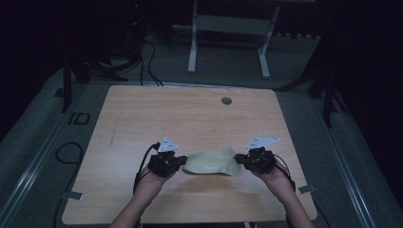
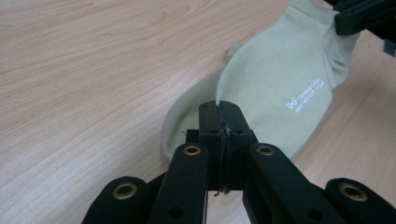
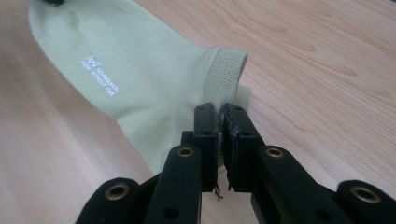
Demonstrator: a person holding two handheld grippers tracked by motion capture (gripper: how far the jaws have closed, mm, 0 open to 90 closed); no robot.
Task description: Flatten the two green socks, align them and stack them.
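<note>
Table: light wood top with rounded corners, a small round grey grommet near its far edge. Dark floor around it; a white desk frame stands well beyond the far side, black cables trailing on the floor at far left.

Forearms come in from the near edge, one hand behind each gripper.

Sock: pale green, short, stretched between the two grippers over the near middle of the table. In the left gripper view the sock runs away from the fingertips toward the upper right, white printed lettering on its side. In the right gripper view the sock runs away to the upper left, ribbed cuff just beyond the fingertips.

Left gripper: jaws pressed together, sock edge pinched between them at the toe end. The cloth rises off the tabletop from the pinch.

Right gripper: jaws nearly together, clamped on the sock at the cuff end; a sliver of fabric shows in the narrow gap. The right gripper's black jaw tip also shows at the far end of the sock in the left gripper view.

Grey three-cornered plates sit atop both grippers.
</note>
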